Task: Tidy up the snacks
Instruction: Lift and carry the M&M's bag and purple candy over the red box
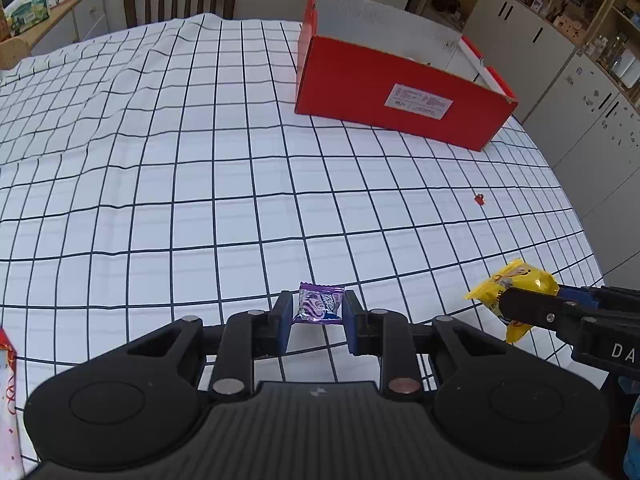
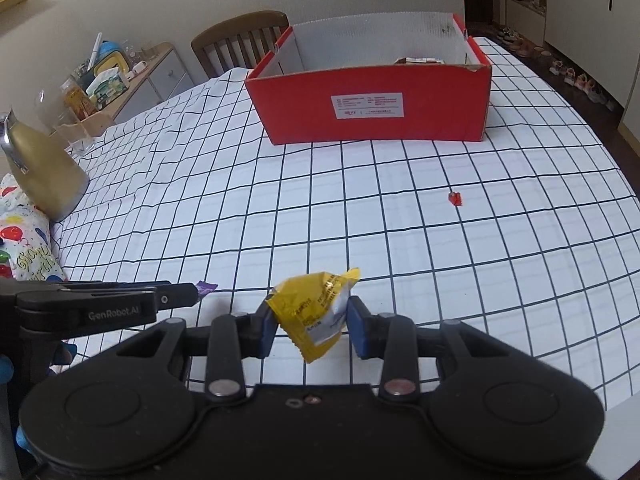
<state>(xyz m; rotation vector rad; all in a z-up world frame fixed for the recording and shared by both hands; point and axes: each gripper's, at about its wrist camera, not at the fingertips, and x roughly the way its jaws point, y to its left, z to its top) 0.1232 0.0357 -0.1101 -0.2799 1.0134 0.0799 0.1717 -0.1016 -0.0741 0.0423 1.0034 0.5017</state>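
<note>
Currently, by label:
Left gripper (image 1: 316, 312): jaws are pinching a purple snack packet (image 1: 319, 303) above the checked tablecloth (image 1: 200, 160).
Right gripper (image 2: 312, 326): jaws are clamping a crumpled yellow snack packet (image 2: 316, 312), off the cloth.
Red box (image 2: 372, 108): is sitting open-topped at the far side of the table, well apart from both grippers.
Red scrap (image 2: 455, 198): is lying alone on the cloth between the box and the grippers.

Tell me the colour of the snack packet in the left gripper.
Purple with white swirls: the snack packet shows best in the left wrist view.
</note>
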